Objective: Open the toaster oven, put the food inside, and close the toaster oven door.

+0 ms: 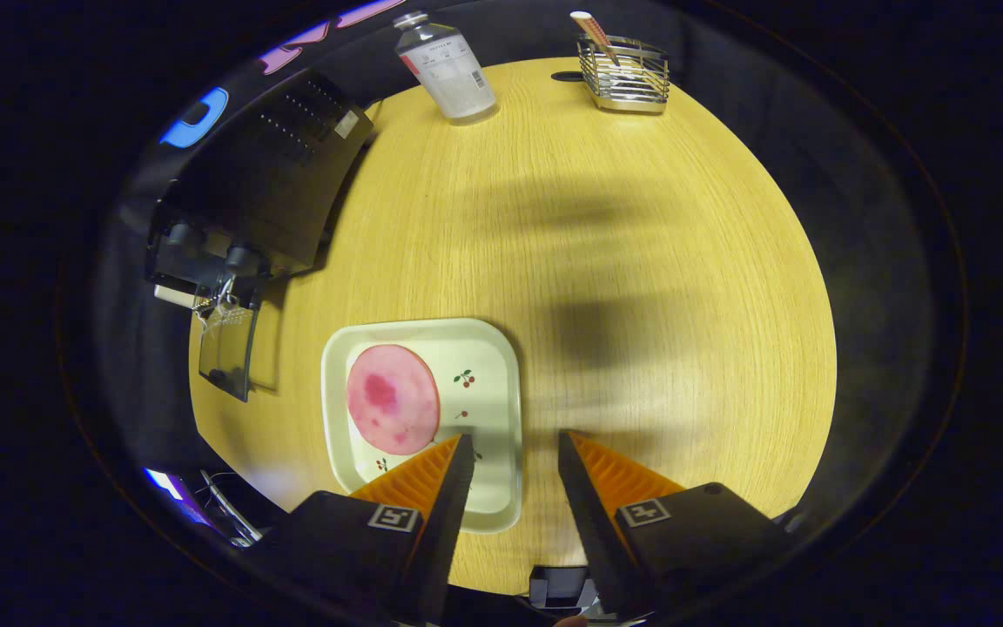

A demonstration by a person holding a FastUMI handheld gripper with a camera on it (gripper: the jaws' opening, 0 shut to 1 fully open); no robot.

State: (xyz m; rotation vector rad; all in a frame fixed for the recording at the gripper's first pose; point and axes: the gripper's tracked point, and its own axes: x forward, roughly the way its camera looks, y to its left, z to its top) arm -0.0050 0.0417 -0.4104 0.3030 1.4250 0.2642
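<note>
Lying just ahead of parted fingers point(467, 453): food point(393, 399)

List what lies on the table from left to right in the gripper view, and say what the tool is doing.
Black toaster oven, door open → cream square tray holding the round pink food slice → clear glass bottle → silver wire basket. The tool hangs open above the tray's edge, holding nothing.

Light: wooden table point(606, 261) evenly lit from above
Shadows: soft, smeared dark patches at frame centre
Distortion: strong fisheye bending towards edges
Focus: edges dimmed, blurred
</note>
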